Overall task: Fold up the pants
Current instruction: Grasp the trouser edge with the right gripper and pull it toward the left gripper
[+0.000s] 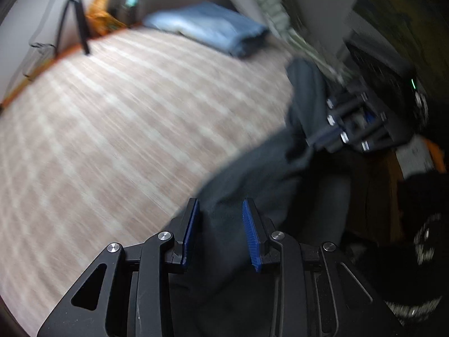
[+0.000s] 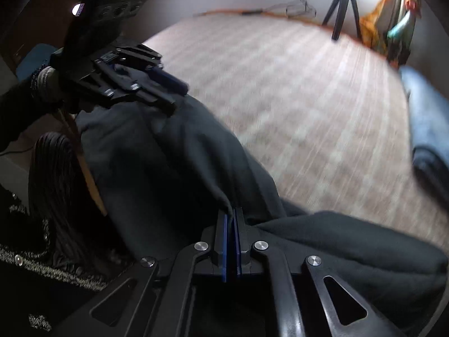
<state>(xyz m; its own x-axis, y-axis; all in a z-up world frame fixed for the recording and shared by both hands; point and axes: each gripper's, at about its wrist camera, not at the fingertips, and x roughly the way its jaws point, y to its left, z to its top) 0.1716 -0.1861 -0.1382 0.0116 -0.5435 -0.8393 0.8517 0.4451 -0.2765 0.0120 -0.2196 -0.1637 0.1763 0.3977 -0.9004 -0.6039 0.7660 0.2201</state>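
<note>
Dark grey pants (image 1: pixel 252 174) hang bunched over the near edge of a bed with a pink striped cover (image 1: pixel 112 112). In the left wrist view my left gripper (image 1: pixel 221 205) stands at the bottom with a thick fold of the pants filling the gap between its blue pads. My right gripper (image 1: pixel 311 140) grips the cloth further right. In the right wrist view my right gripper (image 2: pixel 230 213) is shut, pinching a thin edge of the pants (image 2: pixel 168 154). My left gripper (image 2: pixel 176 90) holds the same cloth at upper left. Both views are blurred by motion.
Folded blue jeans (image 1: pixel 207 28) lie at the bed's far side, also blue jeans (image 2: pixel 426 112) at the right. A black tripod (image 1: pixel 78 22) stands beyond the bed (image 2: pixel 294 84). Wire hangers (image 2: pixel 297 5) lie on the floor. A person's dark sequinned clothing (image 2: pixel 33 252) is close at left.
</note>
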